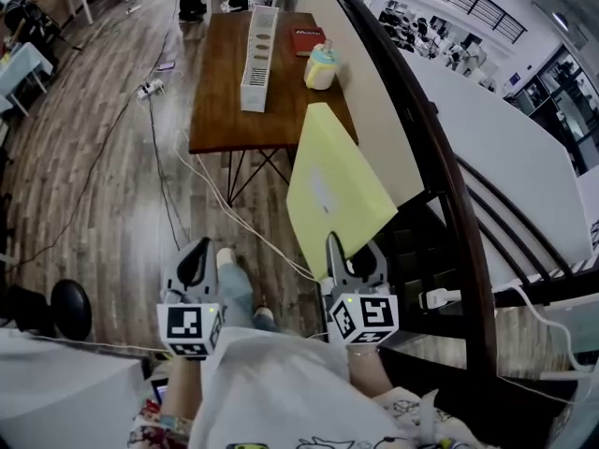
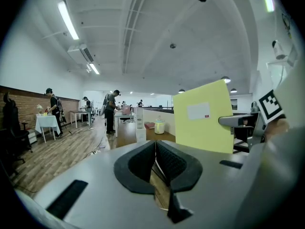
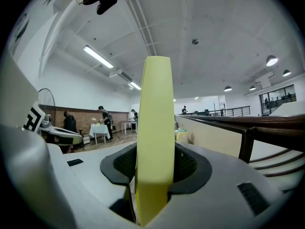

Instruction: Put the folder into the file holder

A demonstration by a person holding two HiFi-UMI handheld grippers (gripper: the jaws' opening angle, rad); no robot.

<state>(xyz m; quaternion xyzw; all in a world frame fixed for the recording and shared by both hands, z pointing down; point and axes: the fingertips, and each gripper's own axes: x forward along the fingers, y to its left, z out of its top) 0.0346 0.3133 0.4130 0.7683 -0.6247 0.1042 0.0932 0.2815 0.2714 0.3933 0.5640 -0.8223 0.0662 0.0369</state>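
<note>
My right gripper point(image 1: 335, 248) is shut on the lower edge of a thick yellow folder point(image 1: 334, 183) and holds it upright in the air. In the right gripper view the folder point(image 3: 155, 137) stands edge-on between the dark pads point(image 3: 190, 168). The left gripper point(image 1: 197, 262) hangs beside it, jaws shut together with nothing in them point(image 2: 155, 168); from there the folder point(image 2: 204, 118) shows at the right with a white label. The white file holder point(image 1: 259, 45) stands on the brown table point(image 1: 220, 120) well ahead.
On the table there are also a red book point(image 1: 308, 40) and a pale round container point(image 1: 321, 67). Cables point(image 1: 164, 157) run over the wooden floor. A dark railing point(image 1: 440, 157) and a low wall run along the right. People stand at tables point(image 2: 47, 120) far off.
</note>
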